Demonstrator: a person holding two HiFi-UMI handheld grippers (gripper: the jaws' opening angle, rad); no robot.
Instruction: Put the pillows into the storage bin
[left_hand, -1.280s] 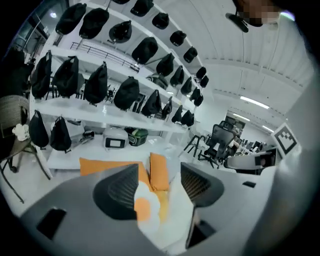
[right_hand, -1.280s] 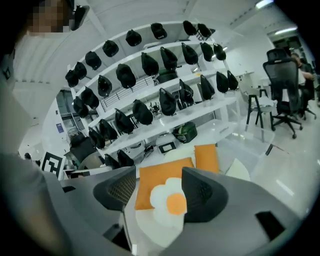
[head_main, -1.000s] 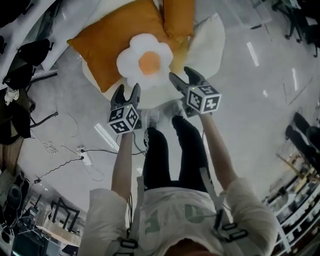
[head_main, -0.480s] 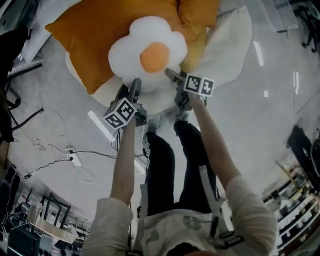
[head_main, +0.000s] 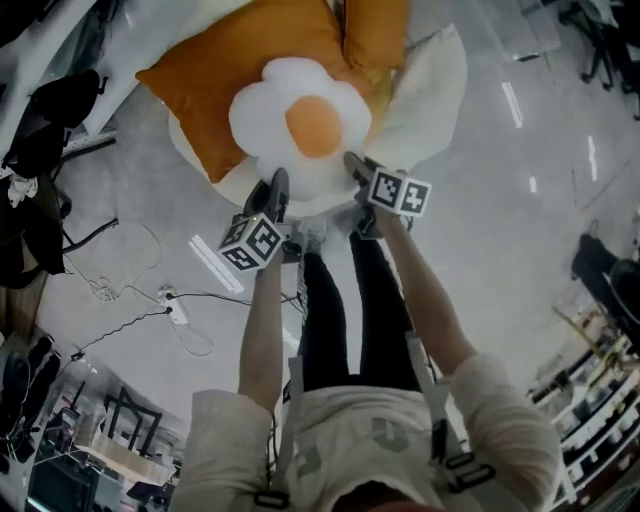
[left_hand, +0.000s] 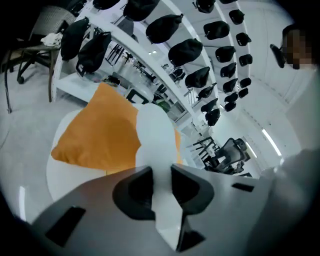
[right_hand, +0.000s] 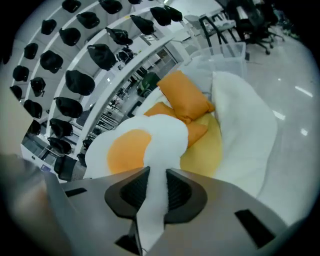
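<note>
A white flower-shaped pillow (head_main: 262, 120) with an orange centre lies on top of a pile of pillows on the floor. My left gripper (head_main: 276, 186) is at its near left petal and my right gripper (head_main: 354, 166) at its near right petal. Both sets of jaws are closing, and white pillow fabric is pinched between the pads of each. The left gripper view shows the fabric (left_hand: 157, 135) running into my left gripper (left_hand: 161, 185). The right gripper view shows the pillow (right_hand: 150, 135) caught in my right gripper (right_hand: 157, 187). A clear storage bin (right_hand: 225, 52) stands behind the pile.
Under the flower pillow lie a large orange pillow (head_main: 220, 70), a smaller orange one (head_main: 375, 35) and a big white cushion (head_main: 425, 90). A power strip with cables (head_main: 172, 312) lies on the floor at left. Racks of black bags (left_hand: 185, 50) stand behind.
Both grippers moved forward to the flower pillow's near edge. Their jaws, wide open a second ago, have come together on its white petals.
</note>
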